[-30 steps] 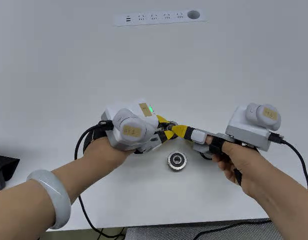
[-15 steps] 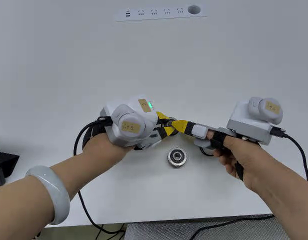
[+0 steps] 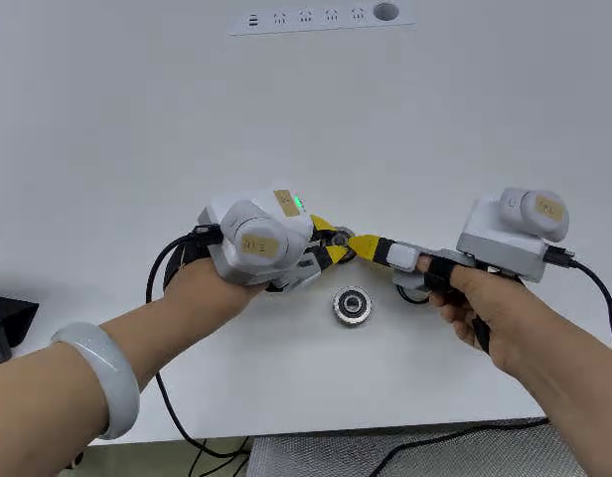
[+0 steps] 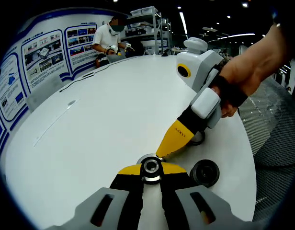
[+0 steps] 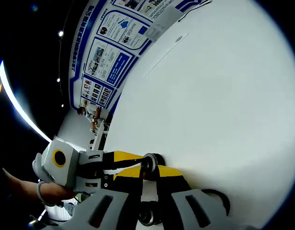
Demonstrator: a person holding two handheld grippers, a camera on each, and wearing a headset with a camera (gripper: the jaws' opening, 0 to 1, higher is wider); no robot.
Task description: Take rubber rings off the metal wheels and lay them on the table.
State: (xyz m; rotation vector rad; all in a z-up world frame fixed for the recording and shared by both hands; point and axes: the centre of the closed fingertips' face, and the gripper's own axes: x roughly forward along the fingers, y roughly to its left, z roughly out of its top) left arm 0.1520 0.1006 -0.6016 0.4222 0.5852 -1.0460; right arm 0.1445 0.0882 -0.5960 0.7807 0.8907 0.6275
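Left gripper (image 3: 331,244) is clamped on a metal wheel (image 4: 151,166), holding it over the table (image 3: 286,119) toward the front edge. From my feed, the right gripper (image 4: 163,151) reaches in from the right, its tips pinched together on that wheel's rim. A second wheel (image 3: 353,305) lies flat nearer the front edge, a dark rubber ring (image 4: 205,182) around it.
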